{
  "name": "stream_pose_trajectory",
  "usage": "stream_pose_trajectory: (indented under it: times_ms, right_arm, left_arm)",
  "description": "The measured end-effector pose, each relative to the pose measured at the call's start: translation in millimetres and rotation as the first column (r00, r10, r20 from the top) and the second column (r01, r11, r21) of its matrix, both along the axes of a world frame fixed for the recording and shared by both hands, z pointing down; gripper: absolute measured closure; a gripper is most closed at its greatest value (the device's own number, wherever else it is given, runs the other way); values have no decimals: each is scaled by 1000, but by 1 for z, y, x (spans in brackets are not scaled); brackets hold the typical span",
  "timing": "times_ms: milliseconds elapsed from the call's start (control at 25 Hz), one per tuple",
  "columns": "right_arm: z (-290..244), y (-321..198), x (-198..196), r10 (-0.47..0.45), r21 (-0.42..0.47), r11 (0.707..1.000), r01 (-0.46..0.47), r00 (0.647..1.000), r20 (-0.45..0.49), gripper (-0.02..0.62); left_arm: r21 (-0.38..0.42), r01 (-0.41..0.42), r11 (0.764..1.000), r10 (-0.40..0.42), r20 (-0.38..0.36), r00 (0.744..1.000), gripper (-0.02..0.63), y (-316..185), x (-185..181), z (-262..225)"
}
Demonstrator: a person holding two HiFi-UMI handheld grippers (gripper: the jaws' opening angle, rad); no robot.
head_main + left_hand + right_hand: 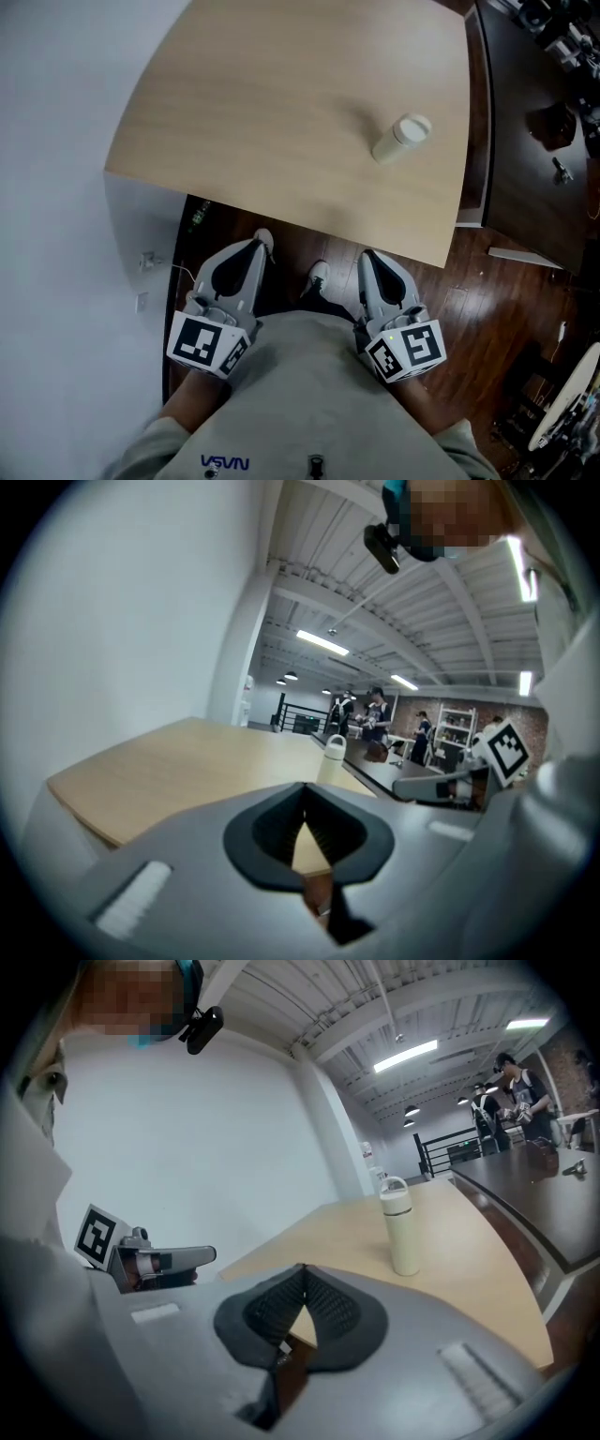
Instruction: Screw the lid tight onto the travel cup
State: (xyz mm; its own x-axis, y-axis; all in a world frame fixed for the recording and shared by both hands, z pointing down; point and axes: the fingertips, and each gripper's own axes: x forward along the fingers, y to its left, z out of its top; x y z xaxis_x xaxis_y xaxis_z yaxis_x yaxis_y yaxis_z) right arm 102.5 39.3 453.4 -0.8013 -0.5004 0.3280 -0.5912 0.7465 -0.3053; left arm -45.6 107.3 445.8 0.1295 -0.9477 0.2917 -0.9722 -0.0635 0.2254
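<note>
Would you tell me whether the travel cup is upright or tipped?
Upright: the travel cup stands on its base on the table.

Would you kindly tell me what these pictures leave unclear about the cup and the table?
- Lid tightness: the cup is too small in every view to show whether its lid is screwed home.
- Cup's base: in the left gripper view, hidden behind the left gripper.
- Table: its far edge is cut off by the head view's top edge.
</note>
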Motion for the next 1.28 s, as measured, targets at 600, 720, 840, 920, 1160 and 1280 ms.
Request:
stream_pose_trajectory:
  times_ms: [600, 720, 840, 920, 1160, 1280]
  right_arm:
    - [-48, -60, -47, 438, 92, 897, -432, 897, -59, 597]
    - [-52, -70, -36, 520, 115, 851, -512, 852, -55, 597]
    - [-54, -81, -19, 565, 136, 821, -554, 823, -57, 597]
    - [-52, -90, -5, 582, 140, 809, -571, 811, -60, 597]
    - [-47, -121, 31, 565, 145, 822, -551, 821, -83, 597]
    - [-50, -134, 36, 542, 154, 836, -527, 836, -82, 597]
  left_arm:
    - [96, -487, 868, 482, 72, 873, 604, -139, -66, -50]
    - [94, -548, 831, 548, 34, 836, 604, -158, -45, -45]
    - [93, -614, 784, 611, 67, 789, 604, -176, -25, -34]
    - [85, -651, 755, 643, 106, 759, 603, -187, -10, -26]
    - [72, -694, 716, 682, 140, 718, 543, -210, 32, -5]
    - [52, -715, 697, 707, 115, 698, 445, -218, 48, 13]
